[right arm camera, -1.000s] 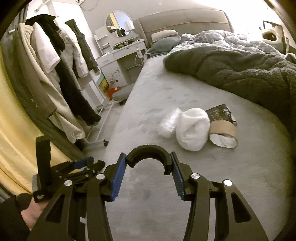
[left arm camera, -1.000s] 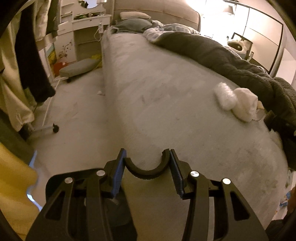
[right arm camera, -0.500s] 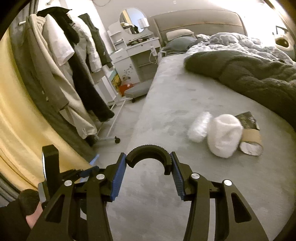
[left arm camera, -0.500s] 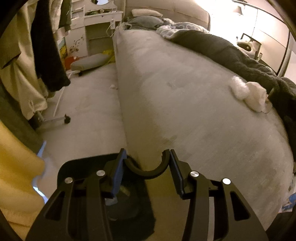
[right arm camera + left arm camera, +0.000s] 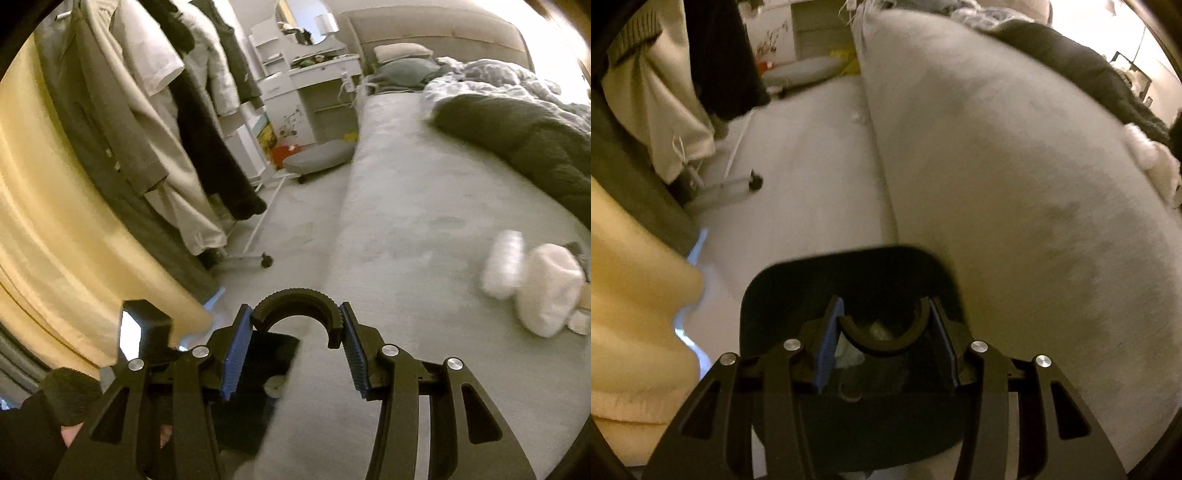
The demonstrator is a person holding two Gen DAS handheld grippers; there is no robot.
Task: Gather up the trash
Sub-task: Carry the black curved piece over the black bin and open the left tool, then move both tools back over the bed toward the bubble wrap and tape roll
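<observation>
Wide grey-sheeted bed [image 5: 424, 236] with white crumpled wrappers [image 5: 532, 280] and dark fuzzy blanket [image 5: 517, 136] on top

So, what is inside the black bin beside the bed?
In the black bin, pale crumpled pieces, probably paper or tissue, lie at the bottom, seen between the left tongs. The tongs cover much of the bin's inside, so anything else in there is hidden.
</observation>
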